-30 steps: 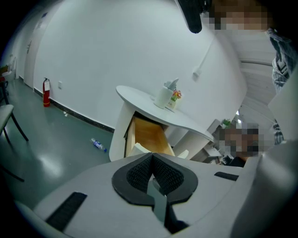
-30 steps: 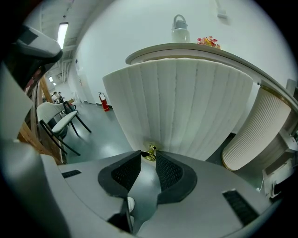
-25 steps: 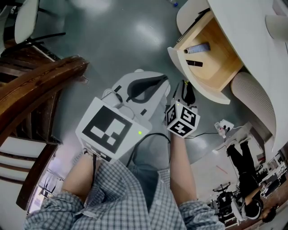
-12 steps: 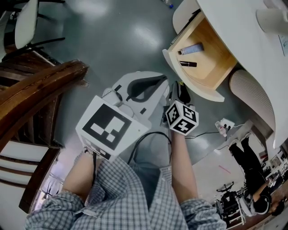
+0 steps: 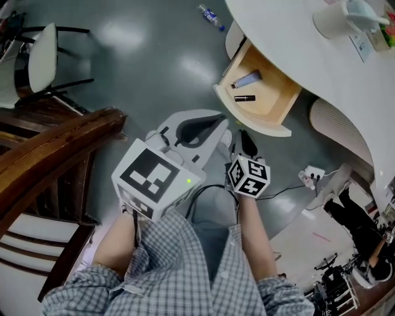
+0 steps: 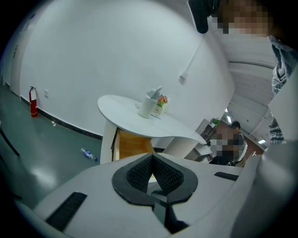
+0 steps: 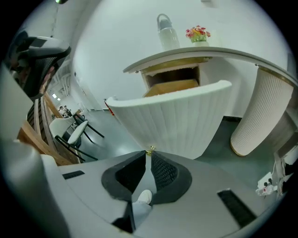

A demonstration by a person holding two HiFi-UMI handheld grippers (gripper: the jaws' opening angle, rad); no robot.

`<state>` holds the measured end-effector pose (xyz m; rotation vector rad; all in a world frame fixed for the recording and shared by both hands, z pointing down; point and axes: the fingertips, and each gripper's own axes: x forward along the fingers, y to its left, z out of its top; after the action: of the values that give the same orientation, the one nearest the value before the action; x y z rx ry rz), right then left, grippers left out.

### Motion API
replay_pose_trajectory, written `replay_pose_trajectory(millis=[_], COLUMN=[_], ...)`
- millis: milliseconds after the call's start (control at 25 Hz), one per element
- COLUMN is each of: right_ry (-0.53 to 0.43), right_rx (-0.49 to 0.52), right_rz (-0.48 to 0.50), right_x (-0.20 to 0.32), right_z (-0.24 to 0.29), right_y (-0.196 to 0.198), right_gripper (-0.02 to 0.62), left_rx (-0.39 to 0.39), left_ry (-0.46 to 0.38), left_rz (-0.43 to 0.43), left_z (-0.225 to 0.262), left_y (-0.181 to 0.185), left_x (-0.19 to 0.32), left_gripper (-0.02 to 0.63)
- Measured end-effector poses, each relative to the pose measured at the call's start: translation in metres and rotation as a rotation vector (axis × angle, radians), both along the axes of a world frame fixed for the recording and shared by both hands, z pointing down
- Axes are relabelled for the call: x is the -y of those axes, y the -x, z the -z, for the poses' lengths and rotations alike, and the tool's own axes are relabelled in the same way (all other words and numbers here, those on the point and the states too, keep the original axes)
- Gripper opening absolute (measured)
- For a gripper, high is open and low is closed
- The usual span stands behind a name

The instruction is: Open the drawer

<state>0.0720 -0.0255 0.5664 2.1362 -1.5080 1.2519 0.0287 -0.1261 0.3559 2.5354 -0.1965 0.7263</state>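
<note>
The wooden drawer (image 5: pixel 273 102) stands pulled out from under the white table (image 5: pixel 296 55); a grey tube (image 5: pixel 247 79) and a small dark stick (image 5: pixel 244 98) lie in it. My right gripper (image 5: pixel 242 137) hangs just short of its ribbed white front (image 7: pixel 186 116). Its jaws are closing to a narrow slit with nothing between them, and the small gold knob (image 7: pixel 150 149) sits just beyond the right gripper (image 7: pixel 149 155). My left gripper (image 5: pixel 213 120) floats to the left, away from the drawer. The left gripper (image 6: pixel 152 160) is shut and empty, with the drawer's side (image 6: pixel 132 144) beyond it.
A plastic bottle (image 5: pixel 211 16) lies on the grey floor. A chair (image 5: pixel 43 58) and a wooden railing (image 5: pixel 55 142) stand at the left. The ribbed table leg (image 5: pixel 336 126) and a power strip (image 5: pixel 308 174) are at the right. A white jug (image 5: pixel 333 21) stands on the table.
Both grippers have risen and drawn back from the drawer, which now sits farther off in the head view. The drawer stays pulled out.
</note>
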Motion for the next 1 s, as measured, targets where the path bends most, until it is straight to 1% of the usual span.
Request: replay_pose_trajectory(millis=[80, 200, 360, 560, 760, 840, 1000], right_ry=[-0.018, -0.068, -0.132, -0.187, -0.243, -0.264, -0.313], right_rx=[-0.011, -0.003, -0.001, -0.055, -0.1, -0.107, -0.159], right_rz=[0.013, 0.028, 0.018, 0.015, 0.011, -0.002, -0.005], right_x=[-0.004, -0.007, -0.008, -0.007, -0.01, -0.011, -0.012], right_z=[0.015, 0.039, 0.074, 0.122, 0.172, 0.191, 0.226], right_y=[-0.003, -0.007, -0.018, -0.038, -0.056, -0.064, -0.078], right_gripper=[0.019, 0.011, 0.009, 0.009, 0.009, 0.009, 0.011], left_rx=[0.002, -0.029, -0.038, -0.059, -0.073, -0.07, -0.074], left_ry=[-0.006, -0.027, -0.043, -0.049, -0.058, -0.071, -0.097], left_rz=[0.0, -0.029, -0.058, -0.085, -0.131, -0.137, -0.134], left_z=[0.01, 0.027, 0.048, 0.07, 0.09, 0.096, 0.109], left_y=[-0.002, -0.007, -0.011, -0.019, -0.022, -0.022, -0.026], left_x=[-0.001, -0.004, -0.009, -0.017, -0.023, -0.022, -0.019], left_gripper=[0.005, 0.004, 0.005, 0.005, 0.005, 0.005, 0.005])
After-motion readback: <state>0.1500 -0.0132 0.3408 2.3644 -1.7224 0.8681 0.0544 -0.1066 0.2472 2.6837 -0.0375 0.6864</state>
